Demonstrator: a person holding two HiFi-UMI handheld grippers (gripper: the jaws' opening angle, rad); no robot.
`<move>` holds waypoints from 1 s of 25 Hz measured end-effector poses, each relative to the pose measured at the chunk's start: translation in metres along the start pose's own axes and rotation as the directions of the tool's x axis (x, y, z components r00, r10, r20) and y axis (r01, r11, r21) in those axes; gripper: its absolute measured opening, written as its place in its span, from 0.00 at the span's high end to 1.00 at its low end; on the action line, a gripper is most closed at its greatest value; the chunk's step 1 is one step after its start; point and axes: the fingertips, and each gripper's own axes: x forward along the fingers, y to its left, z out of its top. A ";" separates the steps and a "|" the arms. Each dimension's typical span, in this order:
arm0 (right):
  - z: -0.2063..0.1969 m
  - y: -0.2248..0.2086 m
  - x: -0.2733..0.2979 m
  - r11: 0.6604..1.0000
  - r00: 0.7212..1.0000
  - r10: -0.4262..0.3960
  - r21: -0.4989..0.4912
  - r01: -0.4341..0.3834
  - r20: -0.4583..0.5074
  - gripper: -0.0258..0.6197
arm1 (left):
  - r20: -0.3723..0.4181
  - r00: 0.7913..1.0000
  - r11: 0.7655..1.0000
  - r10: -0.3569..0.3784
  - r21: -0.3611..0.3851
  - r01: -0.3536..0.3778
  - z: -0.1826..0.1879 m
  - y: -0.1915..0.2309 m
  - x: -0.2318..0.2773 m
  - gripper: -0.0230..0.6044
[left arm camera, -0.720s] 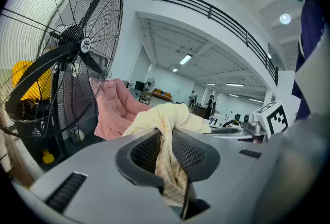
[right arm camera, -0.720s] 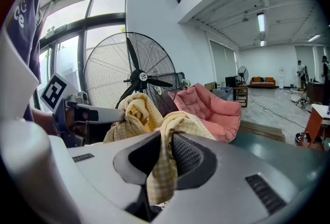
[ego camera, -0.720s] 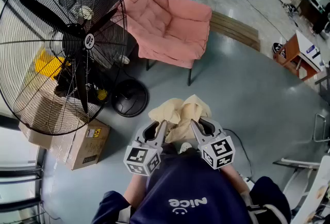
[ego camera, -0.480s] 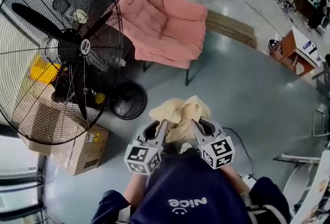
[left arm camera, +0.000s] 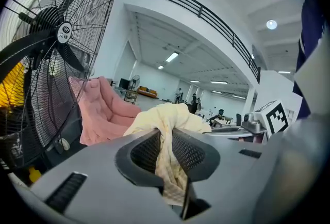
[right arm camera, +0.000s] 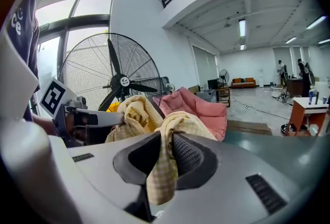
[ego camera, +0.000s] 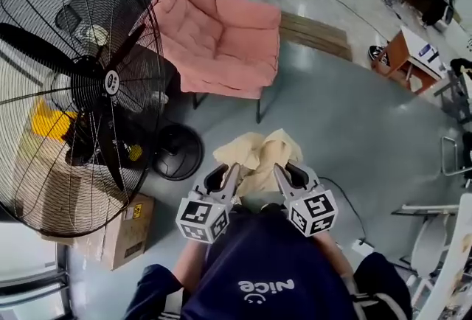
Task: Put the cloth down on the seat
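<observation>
Their own views show my left gripper and right gripper clenched on the yellow cloth. Only the head view shows the grey floor under it, with the pink seat well apart.

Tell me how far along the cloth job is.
Done: the cloth is lifted, pinched by the left gripper and right gripper. In hand: it hangs above the floor, short of the chair. Left: carry it over and release it on the seat.

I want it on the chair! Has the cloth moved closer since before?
Yes, a little: the cloth is slightly nearer the front leg of the pink chair than before.
</observation>
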 end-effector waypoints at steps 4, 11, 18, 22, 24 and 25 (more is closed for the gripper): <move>0.004 0.007 0.010 1.000 0.999 -0.030 0.008 0.029 0.034 0.82 | 0.010 1.000 0.999 -0.029 0.016 0.029 0.005 0.012 -0.001 0.83; 0.012 0.011 0.022 0.998 0.995 -0.056 0.024 0.054 0.078 0.82 | 0.003 0.999 0.998 -0.047 0.030 0.047 0.010 0.032 0.003 0.83; 0.029 -0.007 0.059 0.999 0.996 0.008 0.038 -0.011 0.091 0.82 | 0.027 0.999 0.999 -0.029 0.021 0.028 0.025 0.050 0.029 0.83; 0.042 -0.029 0.090 0.998 0.995 0.061 0.018 -0.062 0.083 0.82 | 0.033 0.999 1.000 0.025 0.009 -0.025 0.034 0.067 0.055 0.83; 0.052 -0.042 0.108 0.996 0.993 0.086 0.004 -0.086 0.075 0.82 | 0.031 0.998 0.999 0.049 0.000 -0.049 0.042 0.077 0.073 0.83; 0.057 -0.049 0.117 0.995 0.993 0.097 -0.002 -0.098 0.073 0.82 | 0.030 0.998 0.998 0.058 -0.003 -0.058 0.047 0.081 0.082 0.83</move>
